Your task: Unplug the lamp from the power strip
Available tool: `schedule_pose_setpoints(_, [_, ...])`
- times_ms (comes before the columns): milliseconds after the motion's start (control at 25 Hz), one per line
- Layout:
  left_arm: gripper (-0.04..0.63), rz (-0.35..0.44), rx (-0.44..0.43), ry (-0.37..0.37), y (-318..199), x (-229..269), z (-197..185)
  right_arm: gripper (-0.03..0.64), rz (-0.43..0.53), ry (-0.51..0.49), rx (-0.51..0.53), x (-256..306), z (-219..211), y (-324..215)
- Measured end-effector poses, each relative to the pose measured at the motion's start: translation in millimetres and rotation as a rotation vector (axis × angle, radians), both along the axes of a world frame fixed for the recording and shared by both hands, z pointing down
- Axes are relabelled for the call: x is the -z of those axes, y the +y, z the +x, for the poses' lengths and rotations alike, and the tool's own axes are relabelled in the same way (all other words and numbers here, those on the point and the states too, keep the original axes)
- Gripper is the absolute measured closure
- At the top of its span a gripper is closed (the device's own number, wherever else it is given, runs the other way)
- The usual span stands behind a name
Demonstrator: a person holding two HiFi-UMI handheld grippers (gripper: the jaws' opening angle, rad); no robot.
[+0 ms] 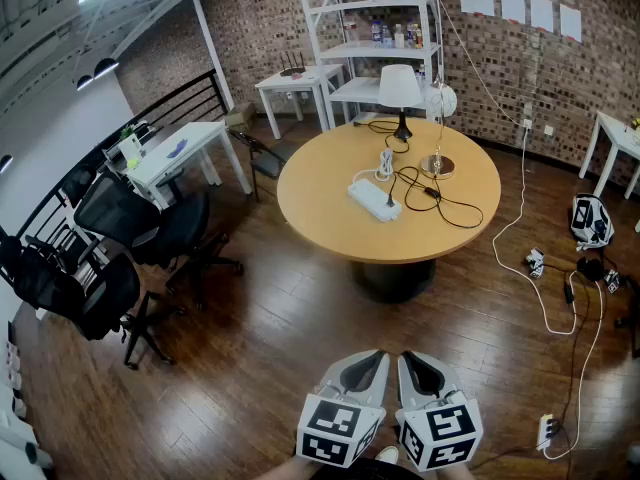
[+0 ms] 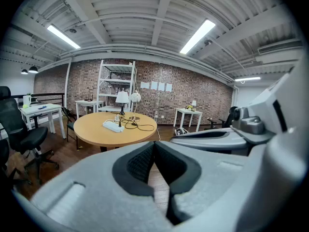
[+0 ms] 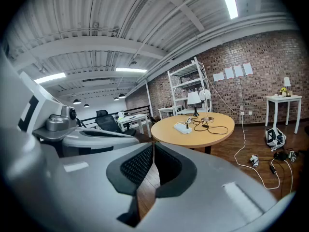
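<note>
At the bottom edge of the head view we see the left gripper (image 1: 372, 360) and the right gripper (image 1: 412, 360) held low and side by side over the wood floor (image 1: 250, 368). They are nearly touching, with their marker cubes nearest us and their tips aimed up the frame. Only the two gripper views show the jaws face on. In each the dark pads are pressed together at the tips with nothing between them, and a sliver of floor shows through the gap lower down. Each of these views also catches the neighbouring gripper at its edge, and both take in the ribbed ceiling with its strip lights, which the head view barely shows. Well apart from both grippers, at centre frame in the head view, stands the round table (image 1: 320, 218). The white power strip (image 1: 373, 199) lies on its middle with a black plug (image 1: 391, 202) seated in it, and a black cable (image 1: 452, 208) loops across the top to the right. At the table's far edge stands the lamp (image 1: 400, 93), with its white shade and dark stem. Just right of it is a second lamp (image 1: 438, 164) with a round metal base. Black office chairs (image 1: 150, 223) sit at the left of the frame, and a white cord (image 1: 520, 258) trails over the floor at the right. Farthest off, a white shelf unit (image 1: 370, 28) stands against the brick wall (image 1: 500, 58).
</note>
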State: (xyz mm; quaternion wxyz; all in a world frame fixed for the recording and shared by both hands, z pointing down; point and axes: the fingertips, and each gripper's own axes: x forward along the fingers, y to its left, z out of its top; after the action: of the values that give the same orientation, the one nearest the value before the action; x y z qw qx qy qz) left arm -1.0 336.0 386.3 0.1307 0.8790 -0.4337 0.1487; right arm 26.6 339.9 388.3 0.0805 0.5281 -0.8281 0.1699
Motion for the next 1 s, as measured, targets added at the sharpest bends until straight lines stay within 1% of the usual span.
schedule_pose_setpoints(200, [0.591, -0.003, 0.001, 0.021, -15.4, -0.7, 18.4, 0.617, -0.005, 0.010, 0.023, -3.9, 10.2, -10.9])
schedule_pose_setpoints(400, [0.591, -0.012, 0.009, 0.032, -49.8, -8.0, 17.5, 0.615, -0.015, 0.020, 0.030, -10.8, 10.2, -43.9])
schedule_pose_setpoints(600, [0.591, -0.016, 0.003, 0.053, -104.4, -14.3, 10.5, 0.612, -0.012, 0.053, 0.025, -15.8, 1.9, -95.6])
schedule_pose_setpoints(1000, [0.591, -0.044, -0.076, 0.090, -218.5, -13.6, -13.9, 0.612, -0.048, 0.067, -0.044, -15.1, -26.1, -212.2])
